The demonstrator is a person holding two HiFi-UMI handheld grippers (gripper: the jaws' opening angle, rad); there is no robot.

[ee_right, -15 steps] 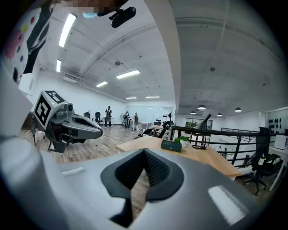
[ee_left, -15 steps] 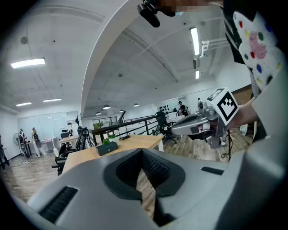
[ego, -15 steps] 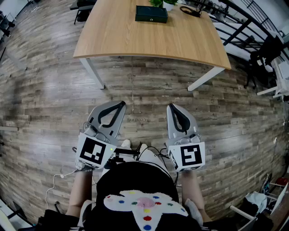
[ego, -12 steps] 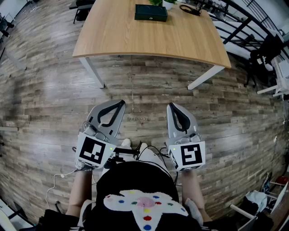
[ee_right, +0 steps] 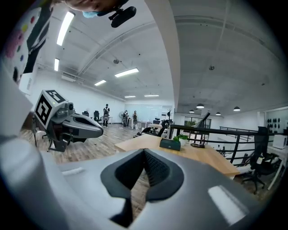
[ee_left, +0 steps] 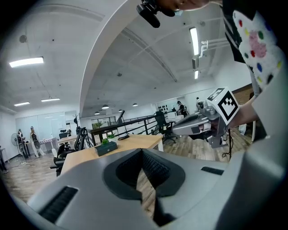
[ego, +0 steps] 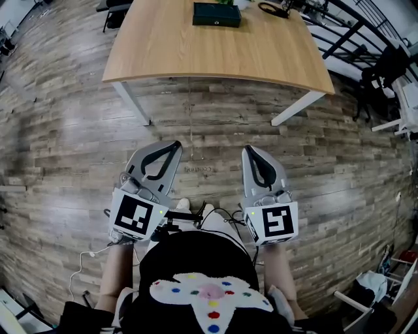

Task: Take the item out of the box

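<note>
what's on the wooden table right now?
A closed dark green box near the table's far edge, a potted plant behind it, and a black looped item to its right. The lid hides the box's contents.

Smooth pale wood table (ego: 196, 45), matt grainy wood-plank floor (ego: 65, 143)

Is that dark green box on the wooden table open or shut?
Shut. The dark green rectangular box sits on the light wooden table with its lid down flat; no view shows its inside.
</note>
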